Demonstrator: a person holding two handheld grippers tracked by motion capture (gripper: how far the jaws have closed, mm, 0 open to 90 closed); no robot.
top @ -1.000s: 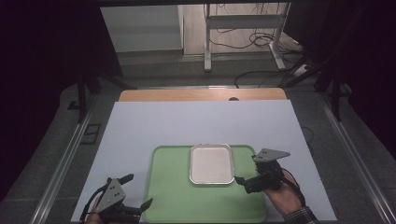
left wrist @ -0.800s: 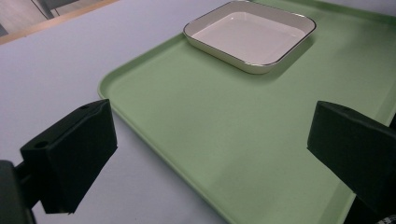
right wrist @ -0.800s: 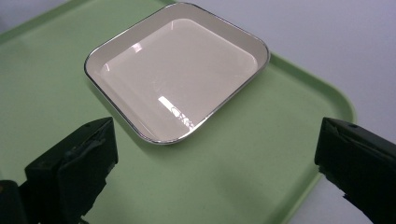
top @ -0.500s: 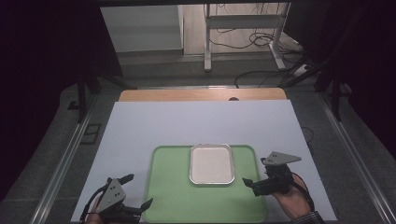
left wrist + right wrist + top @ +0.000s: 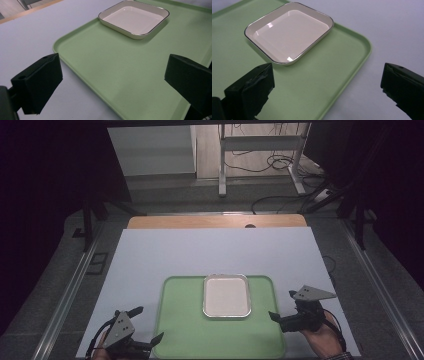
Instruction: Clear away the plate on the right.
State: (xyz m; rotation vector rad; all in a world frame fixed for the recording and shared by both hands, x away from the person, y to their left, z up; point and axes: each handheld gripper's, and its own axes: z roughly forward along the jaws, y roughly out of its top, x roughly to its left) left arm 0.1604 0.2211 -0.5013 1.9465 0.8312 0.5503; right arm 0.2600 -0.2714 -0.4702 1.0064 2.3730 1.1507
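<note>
On the table [image 5: 210, 250] lies a green tray [image 5: 185, 330], long side left to right; a white dish [image 5: 226, 296] sits on its far middle, slightly longer front to back; at the tray's near left corner the left gripper [image 5: 146, 329] has jaws spread wide, empty; beside the right edge the right gripper [image 5: 281, 305], held in a hand [image 5: 325, 340], gapes too, holding nothing, jaws pointing left.

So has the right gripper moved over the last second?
Yes. The right gripper has pulled back off the green tray's right edge, out toward the table's right side and nearer the person. The tray and dish have stayed put.
</note>
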